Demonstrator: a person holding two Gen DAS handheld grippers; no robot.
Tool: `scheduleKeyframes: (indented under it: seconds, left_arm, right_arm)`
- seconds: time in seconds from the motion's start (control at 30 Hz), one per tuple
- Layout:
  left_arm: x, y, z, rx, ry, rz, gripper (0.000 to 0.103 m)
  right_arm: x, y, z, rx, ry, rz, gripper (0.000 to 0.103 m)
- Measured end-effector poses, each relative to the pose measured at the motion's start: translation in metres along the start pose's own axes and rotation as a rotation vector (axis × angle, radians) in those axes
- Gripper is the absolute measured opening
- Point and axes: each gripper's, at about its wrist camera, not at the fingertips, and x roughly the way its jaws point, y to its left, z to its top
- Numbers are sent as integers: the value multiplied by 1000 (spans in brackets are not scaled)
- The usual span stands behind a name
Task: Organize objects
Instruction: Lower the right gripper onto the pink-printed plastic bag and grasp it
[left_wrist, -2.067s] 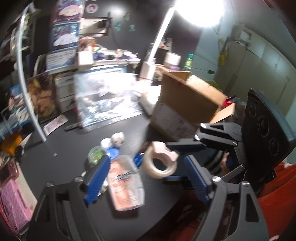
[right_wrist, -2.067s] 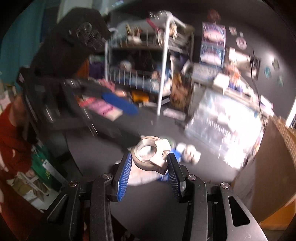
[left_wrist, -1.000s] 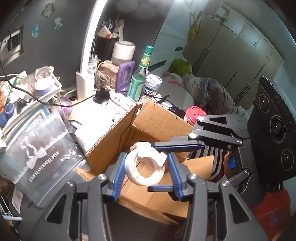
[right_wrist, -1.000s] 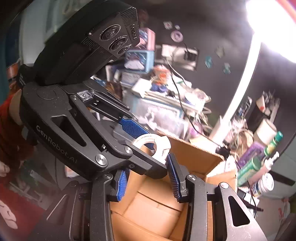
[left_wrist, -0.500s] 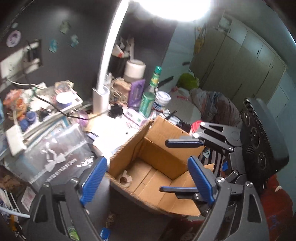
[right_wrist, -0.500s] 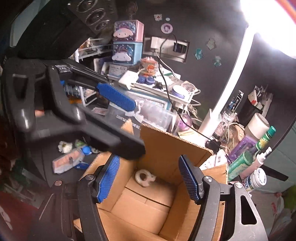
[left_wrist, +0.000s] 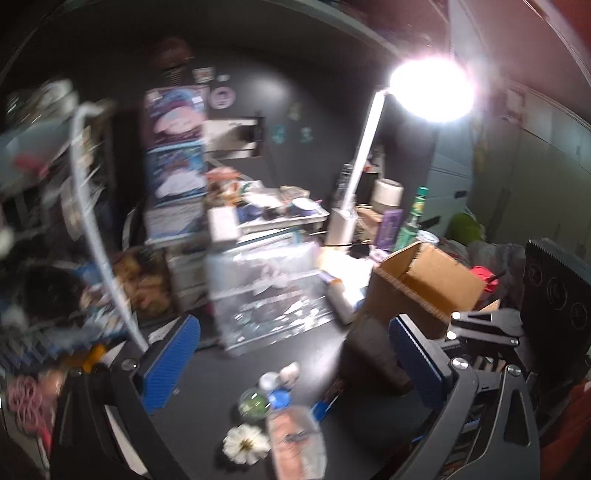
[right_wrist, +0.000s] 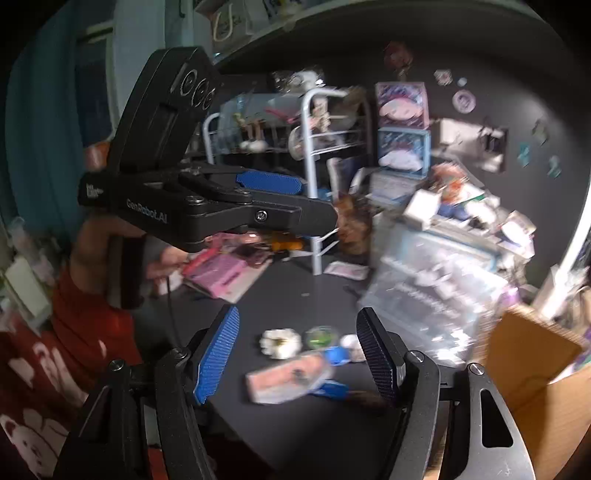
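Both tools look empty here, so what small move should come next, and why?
Probably lower the right tool toward the clear packet lying between its open fingers on the dark table. The left tool is open and empty too. The small items are loose on the table, and the cardboard box stands close by at the right.

Cardboard box (left_wrist: 428, 284) sits at desk (left_wrist: 229, 373) right side. Left of it, near the front edge: flower (left_wrist: 245, 443), packet (left_wrist: 295, 443) just right of flower, small lids (left_wrist: 271, 391) behind both. Clear bag (left_wrist: 266, 291) farther back; lamp (left_wrist: 362, 170) behind box.
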Motion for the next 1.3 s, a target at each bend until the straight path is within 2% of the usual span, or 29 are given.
scheduleKeyframes:
  seconds: [0.07, 0.13, 0.33, 0.4, 0.47, 0.53, 0.63, 0.73, 0.9, 1.07, 1.3]
  left_arm:
    - [-3, 16, -24, -40, -1, 50, 102]
    - [-5, 28, -47, -73, 4, 97, 102]
    - [-15, 50, -100, -120, 40, 182, 102]
    - [-16, 54, -112, -117, 65, 223, 102]
    - [-19, 58, -122, -119, 76, 237, 102]
    - [-23, 62, -127, -139, 70, 216, 102]
    - [-29, 65, -133, -158, 59, 206, 102]
    - [-32, 67, -135, -162, 56, 221, 102]
    - [-36, 74, -138, -183, 44, 228, 102]
    - [-35, 77, -138, -186, 41, 231, 102]
    - [-29, 72, -135, -175, 42, 209, 102]
  right_arm:
    - [21, 8, -13, 51, 6, 33, 63]
    - [39, 10, -29, 101, 14, 24, 64]
    - [98, 13, -81, 213, 108, -97, 65]
    - [114, 14, -95, 246, 140, -136, 69]
    - [124, 15, -100, 268, 141, -180, 80]
    - [130, 19, -102, 285, 128, -235, 90]
    - [141, 28, -102, 280, 105, -341, 90]
    - [153, 41, -99, 206, 91, -429, 90]
    - [172, 52, -102, 91, 131, -558, 90]
    - [163, 45, -110, 89, 136, -561, 88]
    - [142, 41, -122, 51, 149, -618, 86]
